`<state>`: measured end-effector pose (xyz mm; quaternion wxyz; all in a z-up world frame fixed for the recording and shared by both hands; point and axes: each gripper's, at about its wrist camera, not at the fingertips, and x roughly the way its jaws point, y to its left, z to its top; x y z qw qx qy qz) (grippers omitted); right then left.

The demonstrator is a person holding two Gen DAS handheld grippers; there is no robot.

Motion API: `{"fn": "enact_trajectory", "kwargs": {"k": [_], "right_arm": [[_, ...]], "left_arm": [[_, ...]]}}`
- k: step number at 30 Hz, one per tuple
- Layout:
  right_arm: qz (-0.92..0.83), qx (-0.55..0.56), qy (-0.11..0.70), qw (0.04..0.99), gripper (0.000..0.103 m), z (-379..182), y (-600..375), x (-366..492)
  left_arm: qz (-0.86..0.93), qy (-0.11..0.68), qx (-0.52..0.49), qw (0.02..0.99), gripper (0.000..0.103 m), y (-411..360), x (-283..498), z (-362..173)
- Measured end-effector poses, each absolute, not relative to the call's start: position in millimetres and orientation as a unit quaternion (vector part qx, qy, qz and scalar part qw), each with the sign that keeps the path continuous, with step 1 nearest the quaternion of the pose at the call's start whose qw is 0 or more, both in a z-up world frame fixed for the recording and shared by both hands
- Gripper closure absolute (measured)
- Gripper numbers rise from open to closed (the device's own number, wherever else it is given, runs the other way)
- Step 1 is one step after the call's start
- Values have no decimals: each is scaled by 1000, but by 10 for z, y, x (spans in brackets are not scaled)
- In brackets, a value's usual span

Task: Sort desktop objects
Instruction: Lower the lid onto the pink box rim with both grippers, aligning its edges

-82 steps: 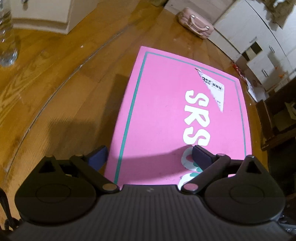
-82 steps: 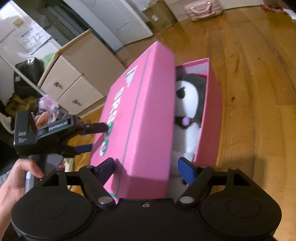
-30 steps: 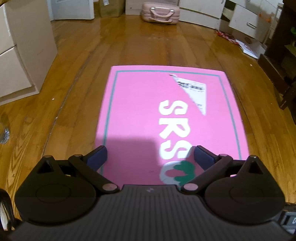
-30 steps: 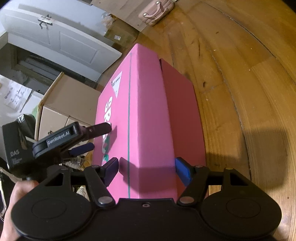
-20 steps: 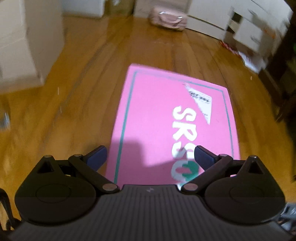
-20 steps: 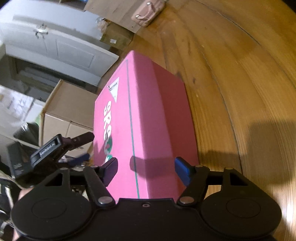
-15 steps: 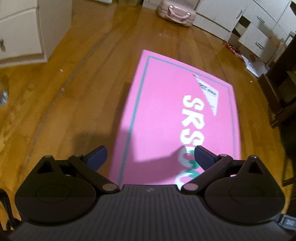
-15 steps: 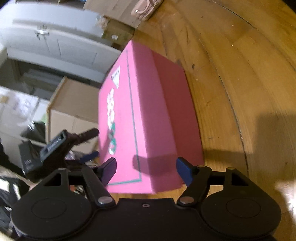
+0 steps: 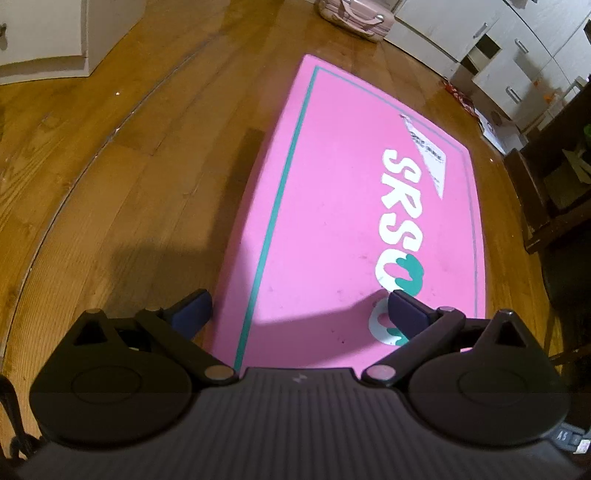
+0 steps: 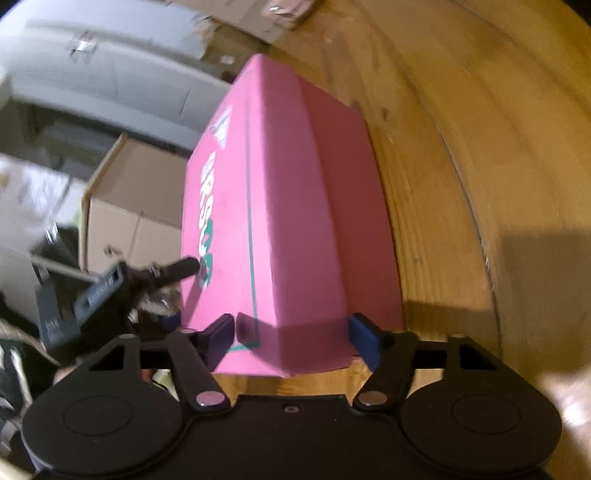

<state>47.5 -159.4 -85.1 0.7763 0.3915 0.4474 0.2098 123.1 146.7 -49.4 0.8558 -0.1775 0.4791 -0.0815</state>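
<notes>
The left gripper [image 9: 299,308] has its jaws spread wide and grips nothing; it hovers over the near end of the pink lidded box [image 9: 354,221], with one blue pad off the lid's edge at 9 o'clock and the other above the green lettering at 3 o'clock. The right gripper [image 10: 291,334] is also spread, its pads straddling the box's near corner [image 10: 291,236], seemingly without pinching. The box lies closed on the wooden floor [image 9: 129,166].

The risk, as I judge it, is that the box is wider than either spread, so a pinch could only catch the lid edge and lift or skew the lid. The right view is blurred, so contact is unsure.

Farther out, a pink handbag [image 9: 354,14] sits at 12 o'clock, white drawers [image 9: 517,55] at 1 o'clock, and a cardboard box [image 10: 136,206] at 9 o'clock. Nothing blocks the box.
</notes>
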Motion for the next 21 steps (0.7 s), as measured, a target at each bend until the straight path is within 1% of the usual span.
{"fn": "enact_trajectory", "kwargs": {"k": [5,13,17,21], "right_arm": [[204,393,449,776,32,-758,-1589,483],[202,403,448,772,31,-691,-1602,573],[199,394,450,776,31,-728,-1598,550],[196,363,455,789,31,-650,-1590,552]], "left_arm": [[-75,468,-184,861,1,1444,1235,-393],[-71,467,-153,868,1,1344,1249,-345],[-68,470,-134,870,1,1289,1215,-367],[-64,474,-103,872,2,1205,1194,-307]]}}
